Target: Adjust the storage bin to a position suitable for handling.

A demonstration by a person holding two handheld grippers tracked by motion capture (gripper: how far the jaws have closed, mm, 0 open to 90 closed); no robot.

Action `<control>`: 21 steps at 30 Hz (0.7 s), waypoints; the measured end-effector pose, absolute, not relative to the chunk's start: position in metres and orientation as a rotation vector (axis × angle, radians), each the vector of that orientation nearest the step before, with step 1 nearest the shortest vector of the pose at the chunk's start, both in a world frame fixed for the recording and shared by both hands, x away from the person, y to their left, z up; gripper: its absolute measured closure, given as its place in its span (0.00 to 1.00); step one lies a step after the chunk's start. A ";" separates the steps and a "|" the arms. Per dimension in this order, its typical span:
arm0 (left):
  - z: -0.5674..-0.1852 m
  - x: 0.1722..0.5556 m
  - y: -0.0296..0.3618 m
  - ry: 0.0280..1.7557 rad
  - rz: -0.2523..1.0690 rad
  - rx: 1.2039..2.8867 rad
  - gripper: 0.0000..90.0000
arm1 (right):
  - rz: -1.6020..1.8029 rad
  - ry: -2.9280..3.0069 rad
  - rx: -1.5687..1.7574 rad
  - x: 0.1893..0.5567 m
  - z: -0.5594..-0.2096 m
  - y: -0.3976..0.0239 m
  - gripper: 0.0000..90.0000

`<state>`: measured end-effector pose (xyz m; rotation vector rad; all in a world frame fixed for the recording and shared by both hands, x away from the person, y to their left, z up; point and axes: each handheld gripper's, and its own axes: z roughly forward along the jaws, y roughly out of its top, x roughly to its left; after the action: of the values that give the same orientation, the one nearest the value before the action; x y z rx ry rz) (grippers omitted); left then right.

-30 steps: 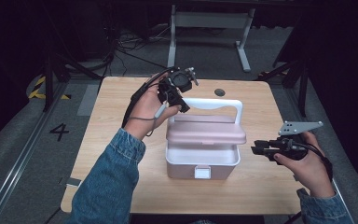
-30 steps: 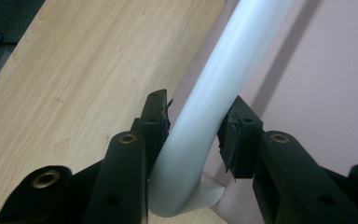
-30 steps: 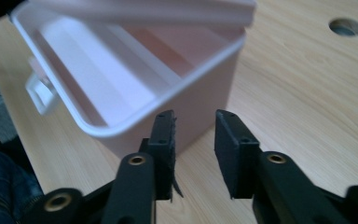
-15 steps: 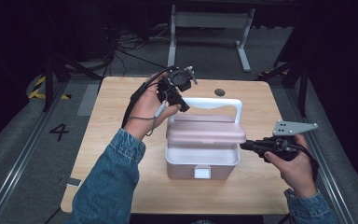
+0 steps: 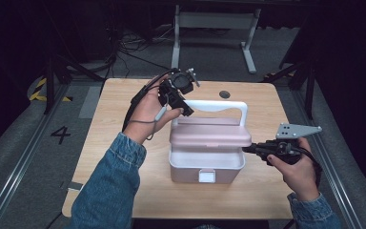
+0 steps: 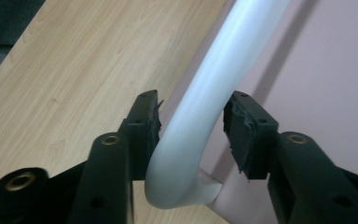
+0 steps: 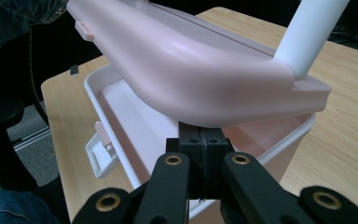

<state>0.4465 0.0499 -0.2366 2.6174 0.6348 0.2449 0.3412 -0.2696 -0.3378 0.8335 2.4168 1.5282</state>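
Under the pink lid's raised edge sits the closed right tool.

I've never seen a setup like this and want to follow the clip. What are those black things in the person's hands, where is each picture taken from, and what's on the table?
A person holds a two-jaw gripper in each hand; no robot arm is involved. The high view looks down on a wooden table from above. The other two pictures come from cameras riding on the grippers, looking along their black jaws.

On the table stands a box with a pink lid and a white handle. The lid is raised off the base.

The left gripper has its jaws around the handle; they have just been opening, and one pad stands clear of it. The right gripper, jaws shut with nothing between them, sits with its tip under the lid's edge.
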 end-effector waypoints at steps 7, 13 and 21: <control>-0.224 0.434 0.065 0.625 0.273 2.582 0.54 | 1.514 2.429 0.838 0.343 -0.340 -0.268 1.00; -0.215 0.421 0.075 0.608 0.314 2.569 0.53 | 1.511 2.435 0.842 0.343 -0.341 -0.268 1.00; -0.212 0.397 0.105 0.616 0.327 2.498 0.52 | 1.528 2.437 0.856 0.344 -0.341 -0.267 1.00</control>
<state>0.3973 0.1051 -0.2116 2.4982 0.6163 0.3274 0.3445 -0.2667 -0.3413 0.8558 2.4374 1.5283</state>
